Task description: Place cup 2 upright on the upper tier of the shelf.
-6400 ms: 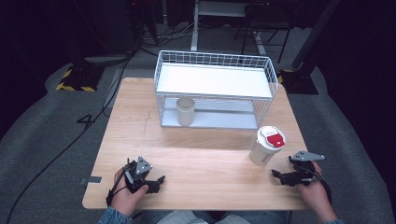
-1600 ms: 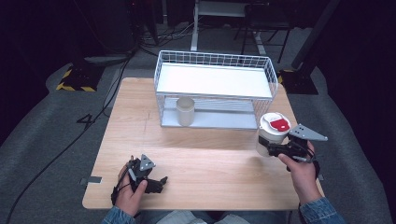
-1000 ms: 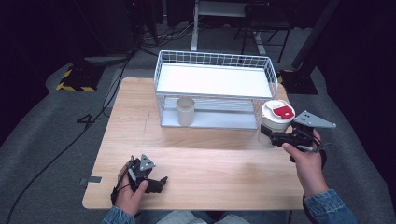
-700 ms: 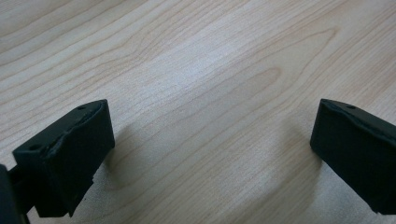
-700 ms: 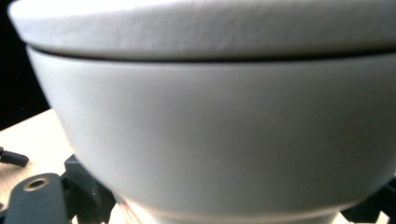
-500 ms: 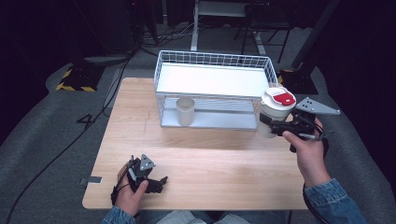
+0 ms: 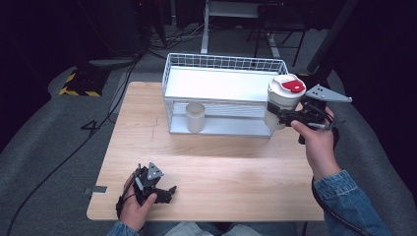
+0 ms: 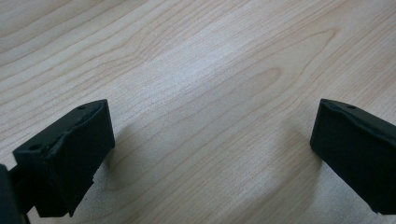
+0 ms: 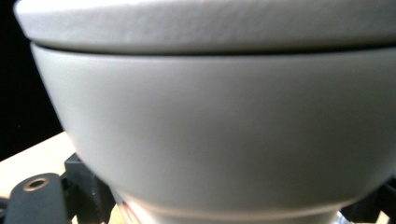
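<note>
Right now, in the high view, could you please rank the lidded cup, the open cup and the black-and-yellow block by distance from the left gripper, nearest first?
From the left gripper:
1. Open cup, on the wire rack's lower shelf.
2. Black-and-yellow block, on the floor, far left.
3. Lidded cup, held at the rack's right end.

Your right gripper (image 7: 285,117) clamps the cup (image 7: 281,101) aloft at the rack (image 7: 223,64) end; your left gripper (image 7: 156,189) rests on the table (image 7: 221,172); beaker (image 7: 194,117) inside rack

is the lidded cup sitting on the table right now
No, in the high view the right gripper holds the lidded cup up in the air beside the wire rack, clear of the table.
</note>
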Demonstrator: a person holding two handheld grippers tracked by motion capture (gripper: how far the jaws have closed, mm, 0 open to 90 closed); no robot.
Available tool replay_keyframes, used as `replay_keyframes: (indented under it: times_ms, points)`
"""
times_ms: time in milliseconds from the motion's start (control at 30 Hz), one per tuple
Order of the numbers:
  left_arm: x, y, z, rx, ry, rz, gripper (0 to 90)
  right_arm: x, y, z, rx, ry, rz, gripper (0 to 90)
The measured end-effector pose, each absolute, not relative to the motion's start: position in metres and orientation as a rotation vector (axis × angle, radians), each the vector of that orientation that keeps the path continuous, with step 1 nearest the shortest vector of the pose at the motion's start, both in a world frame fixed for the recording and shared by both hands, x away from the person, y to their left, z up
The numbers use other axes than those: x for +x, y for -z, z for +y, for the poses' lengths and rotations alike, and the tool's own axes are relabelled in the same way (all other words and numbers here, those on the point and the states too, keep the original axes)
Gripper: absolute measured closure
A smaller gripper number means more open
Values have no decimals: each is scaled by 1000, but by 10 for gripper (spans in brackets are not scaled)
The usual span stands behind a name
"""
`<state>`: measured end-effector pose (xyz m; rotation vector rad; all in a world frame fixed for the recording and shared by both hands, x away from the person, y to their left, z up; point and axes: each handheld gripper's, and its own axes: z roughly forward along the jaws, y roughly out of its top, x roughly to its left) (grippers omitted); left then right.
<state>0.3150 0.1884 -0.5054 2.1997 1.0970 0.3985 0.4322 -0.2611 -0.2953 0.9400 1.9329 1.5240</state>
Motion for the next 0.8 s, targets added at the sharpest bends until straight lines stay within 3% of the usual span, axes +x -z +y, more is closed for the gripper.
replay_keyframes:
  times_ms: [800]
  points:
    - [315, 505, 189, 2203, -401, 1096, 3, 484, 267, -228, 912, -1550, 1858, 131]
